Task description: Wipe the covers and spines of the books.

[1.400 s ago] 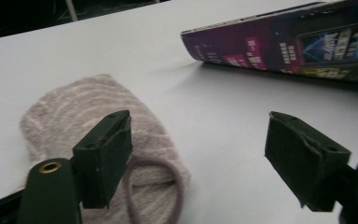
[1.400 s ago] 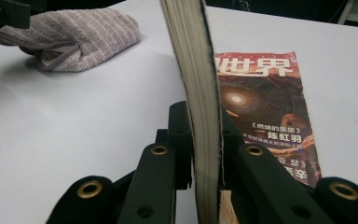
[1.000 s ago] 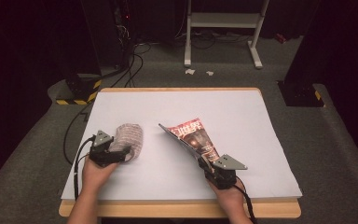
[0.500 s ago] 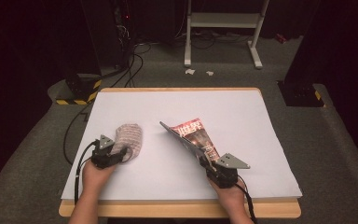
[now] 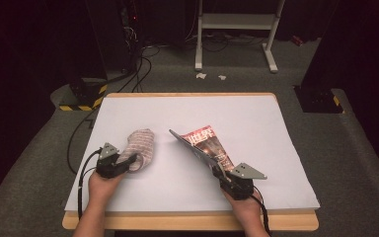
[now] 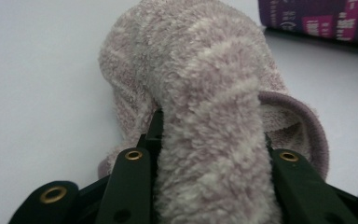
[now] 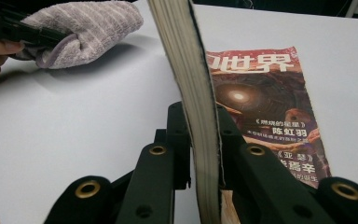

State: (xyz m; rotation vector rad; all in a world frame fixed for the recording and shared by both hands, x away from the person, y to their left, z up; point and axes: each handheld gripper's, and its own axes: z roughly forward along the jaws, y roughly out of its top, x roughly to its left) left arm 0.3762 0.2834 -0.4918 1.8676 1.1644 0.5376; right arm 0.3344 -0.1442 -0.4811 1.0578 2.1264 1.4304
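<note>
A: How is the left gripper (image 5: 128, 160) seen, and what is held in it?

B: In the left gripper view its two black jaws are seen on either side of a thick fold of the striped towel (image 6: 205, 107); the jaws have just been closing, and the pile is now pressed between them; only a narrow gap, taken up by cloth, is left. In the high view the towel (image 5: 140, 145) is shown bunched on the left part of the white table sheet (image 5: 256, 113), its near end in the gripper and the rest lying on the sheet.

A: And the right gripper (image 5: 227, 178)?

B: It is seen clamped on the lower edge of a block of pages of the magazine (image 7: 200, 93); in the right gripper view the page block is stood upright between the jaws, which are drawn nearly together on it; the reddish cover (image 7: 265, 112), printed with Chinese characters, is left lying flat on the sheet to the right of the block.

A: Where is the magazine placed relative to the towel?

B: In the high view the magazine (image 5: 205, 145) is found near the middle of the sheet, to the right of the towel and apart from it; bare sheet is shown between the two.
</note>
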